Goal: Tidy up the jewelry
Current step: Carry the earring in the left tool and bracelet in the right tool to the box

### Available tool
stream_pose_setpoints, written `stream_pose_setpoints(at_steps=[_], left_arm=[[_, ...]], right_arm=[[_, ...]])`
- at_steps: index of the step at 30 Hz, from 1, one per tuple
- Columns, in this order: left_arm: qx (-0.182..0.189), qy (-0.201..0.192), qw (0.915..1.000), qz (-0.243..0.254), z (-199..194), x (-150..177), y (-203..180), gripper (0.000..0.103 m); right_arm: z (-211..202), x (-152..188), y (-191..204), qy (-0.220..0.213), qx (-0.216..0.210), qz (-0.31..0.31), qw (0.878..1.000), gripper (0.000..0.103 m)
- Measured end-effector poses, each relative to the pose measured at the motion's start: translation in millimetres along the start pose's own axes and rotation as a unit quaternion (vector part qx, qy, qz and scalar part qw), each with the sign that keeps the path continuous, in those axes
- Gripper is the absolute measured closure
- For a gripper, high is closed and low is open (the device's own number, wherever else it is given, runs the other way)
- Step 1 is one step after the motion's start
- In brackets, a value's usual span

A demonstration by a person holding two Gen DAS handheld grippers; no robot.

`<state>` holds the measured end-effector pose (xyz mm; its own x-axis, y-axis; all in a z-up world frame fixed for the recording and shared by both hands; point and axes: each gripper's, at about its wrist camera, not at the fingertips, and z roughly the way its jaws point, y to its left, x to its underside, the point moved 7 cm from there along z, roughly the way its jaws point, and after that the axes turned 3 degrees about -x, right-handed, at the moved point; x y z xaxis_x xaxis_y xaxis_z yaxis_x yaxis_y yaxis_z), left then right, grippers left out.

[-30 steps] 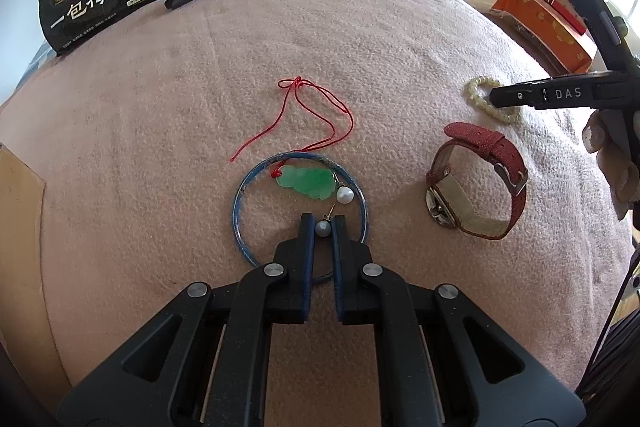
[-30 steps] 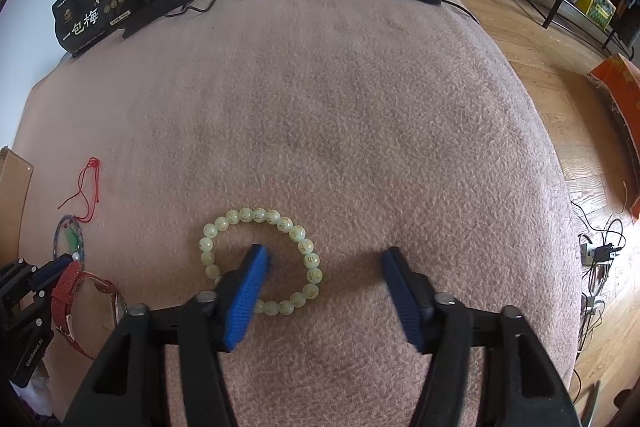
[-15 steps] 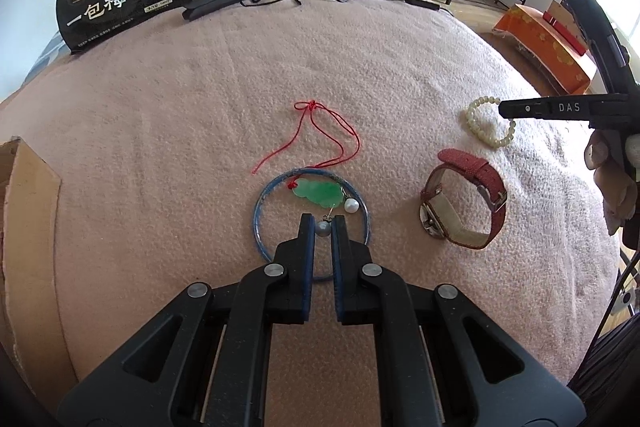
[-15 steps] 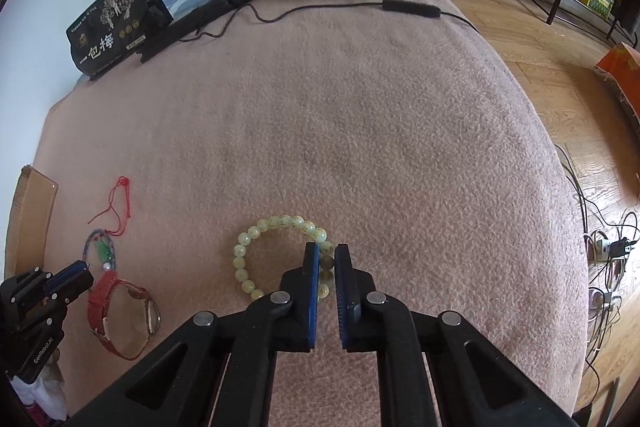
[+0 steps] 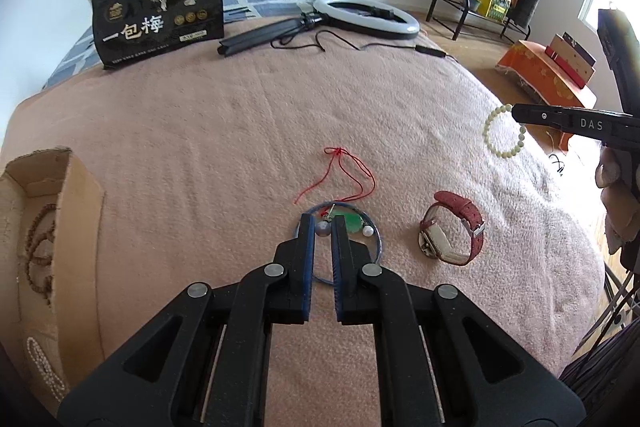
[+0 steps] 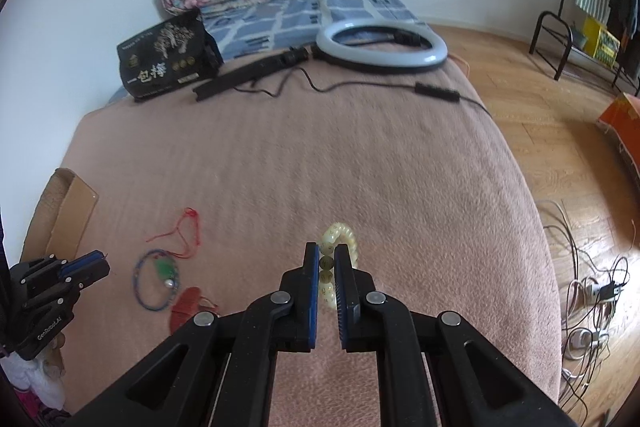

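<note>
Holding 2 pieces, we have the left gripper (image 5: 322, 229) clamped on a pearl earring (image 5: 322, 228) and the right gripper (image 6: 327, 261) on the bead bracelet (image 6: 339, 239). The earring looks tiny and slippery; the bracelet hangs limp, so we pinch single beads.

— The blanket (image 5: 224, 147) that carries everything looks like fuzzy, matt pink cloth, its nap lying in faint ridges.

— And the pieces on it?

— The bead bracelet (image 6: 338, 239) looks smooth, pale and slightly glossy, like polished stone or plastic. The watch (image 5: 452, 235) has a grainy red strap with a shiny metal buckle. The cord (image 5: 344, 171) is thin red thread, and the pendant (image 5: 352, 221) looks glassy green.

— At the blanket's left edge?

— The box (image 5: 76, 211) is rough, matt brown cardboard. Both grippers, left (image 5: 322, 227) and right (image 6: 327, 259), look like matt black plastic with ribbed blue pads and bright metal rivets. The pouch (image 5: 158, 11) at the far edge looks glossy black.
</note>
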<state>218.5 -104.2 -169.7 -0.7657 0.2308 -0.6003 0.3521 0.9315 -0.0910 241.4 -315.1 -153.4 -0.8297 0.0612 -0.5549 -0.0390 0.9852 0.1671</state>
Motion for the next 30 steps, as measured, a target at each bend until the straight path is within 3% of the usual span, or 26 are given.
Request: stream_pose_setpoints(at_steps=[12, 30], left_arm=[[-0.013, -0.037, 0.9991, -0.016, -44.3, -0.6, 27.0, 0.097], [-0.056, -0.073, 0.994, -0.059, -107.4, 24.7, 102.7, 0.097]], right_arm=[[-39.7, -17.8, 61.4, -0.046, -0.034, -0.026, 0.998, 0.098], [-42.7, -13.5, 200.6, -0.053, -0.109, -0.092, 0.988, 0.098]])
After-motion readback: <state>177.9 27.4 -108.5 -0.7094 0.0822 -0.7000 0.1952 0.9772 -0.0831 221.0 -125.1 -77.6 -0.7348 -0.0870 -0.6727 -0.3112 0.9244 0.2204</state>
